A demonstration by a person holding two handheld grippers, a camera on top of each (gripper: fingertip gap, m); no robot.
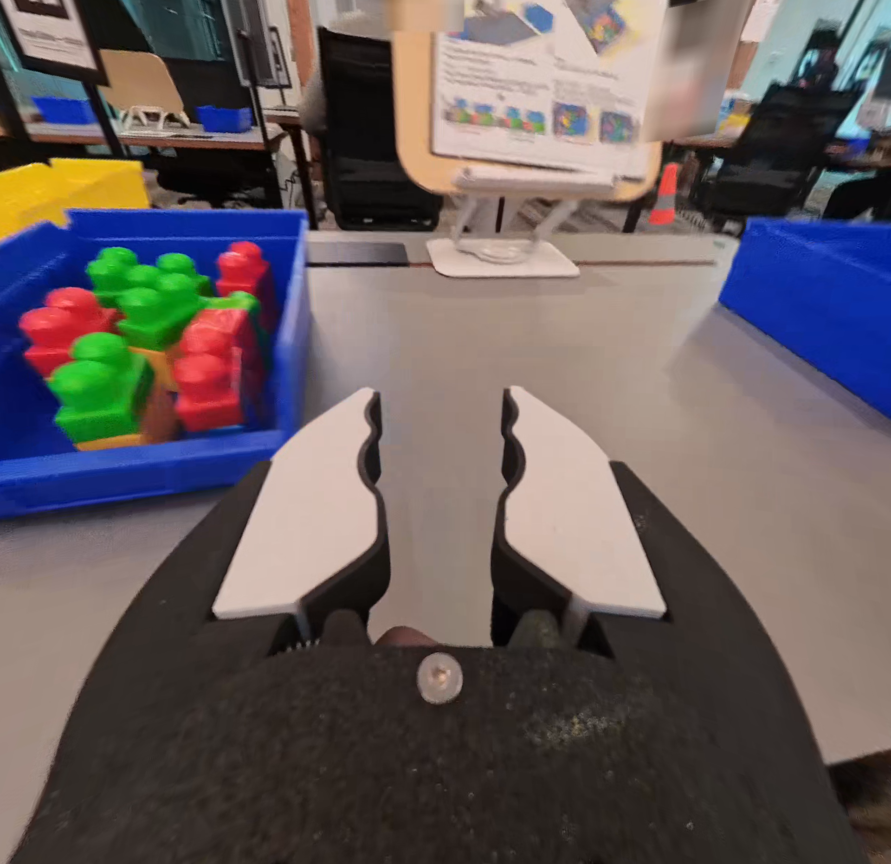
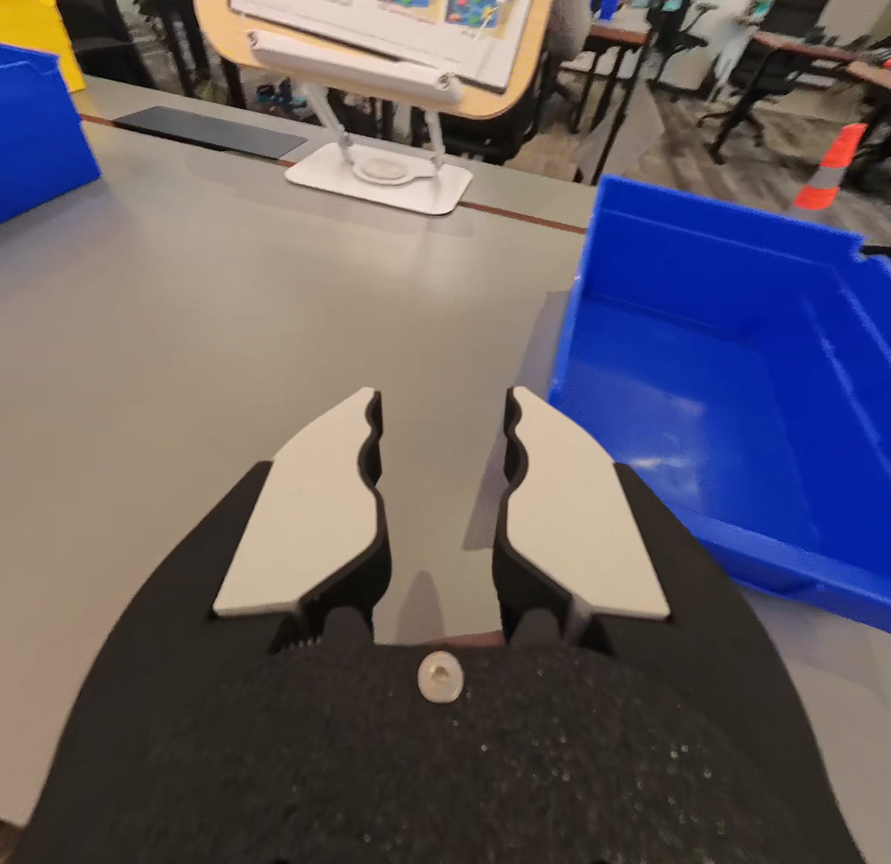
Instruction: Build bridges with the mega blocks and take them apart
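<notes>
Risk assessment. The blocks (image 1: pixel 154 344) lie heaped in the blue bin (image 1: pixel 144 474) to the left, red and green pieces leaning on one another at odd angles, with a yellow piece partly buried beneath. In my judgement a grasp taken from this heap may close on a tilted block, or on studs instead of flat sides, and the piece could twist or slip out on the way up. Neighbouring pieces rest against each other, so lifting one is likely to drag or topple another. The bin's near wall stands between the left gripper (image 1: pixel 441 402) and the heap; a low approach could strike the rim and shift the bin. Both views show motion blur, which suggests speed that would worsen any misjudged reach.

Pose. The left gripper is released, fingers parted and holding nothing, hovering over bare table (image 1: pixel 482 339) just right of the filled bin and pointing toward the document stand (image 1: pixel 501 257). The right gripper (image 2: pixel 442 402) is likewise released and empty, above the table beside a second blue bin (image 2: pixel 699 407), which shows no blocks inside. No bridge stands on the table; building appears not yet begun.
</notes>
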